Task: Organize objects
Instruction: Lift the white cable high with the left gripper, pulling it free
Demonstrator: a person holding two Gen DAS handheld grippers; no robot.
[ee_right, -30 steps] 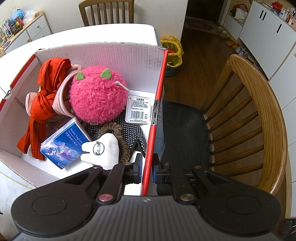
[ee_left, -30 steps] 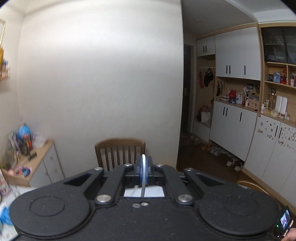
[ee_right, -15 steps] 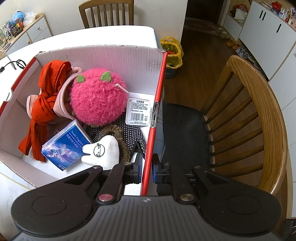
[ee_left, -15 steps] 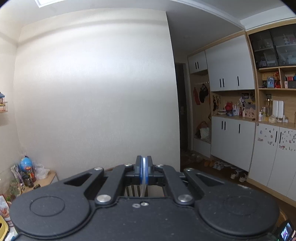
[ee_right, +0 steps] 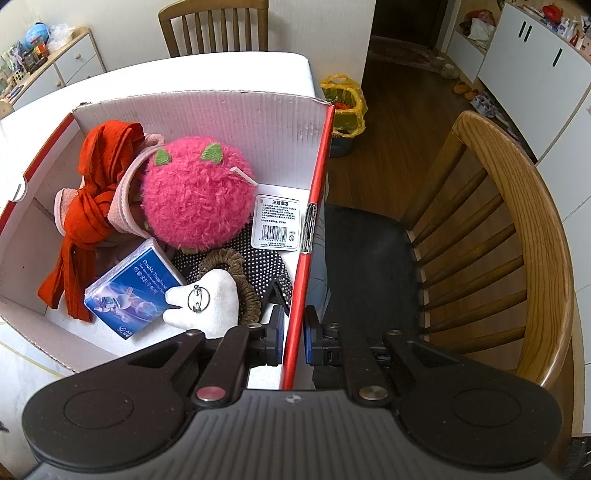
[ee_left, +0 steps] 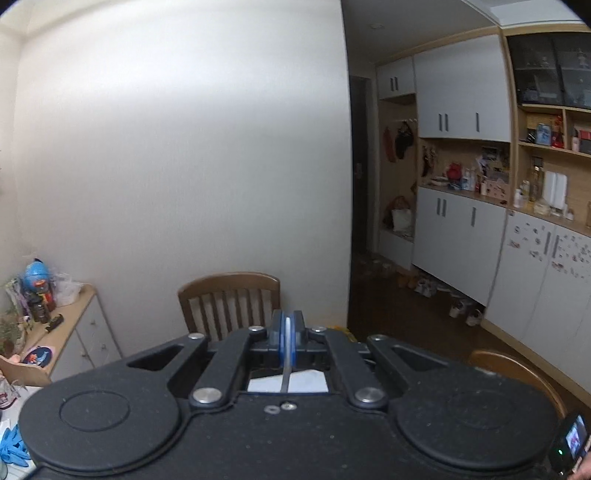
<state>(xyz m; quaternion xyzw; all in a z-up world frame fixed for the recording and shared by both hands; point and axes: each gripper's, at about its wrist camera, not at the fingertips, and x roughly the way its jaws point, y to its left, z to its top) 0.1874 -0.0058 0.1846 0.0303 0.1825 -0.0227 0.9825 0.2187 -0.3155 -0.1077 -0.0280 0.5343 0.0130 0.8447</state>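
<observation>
In box [ee_right: 229, 107]: blue pack [ee_right: 129, 291] reads "Double Toughness"; right tongs [ee_right: 293, 334] clamp box wall; left tongs [ee_left: 287, 332] shut, empty.

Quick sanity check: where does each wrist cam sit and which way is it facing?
Left wrist: on the left gripper, near level, facing the white wall; jaws shut.
Right wrist: on the right gripper, steeply down into the box; jaws clamp its red edge.
Shared: the slatted chair and the side cabinet.
</observation>
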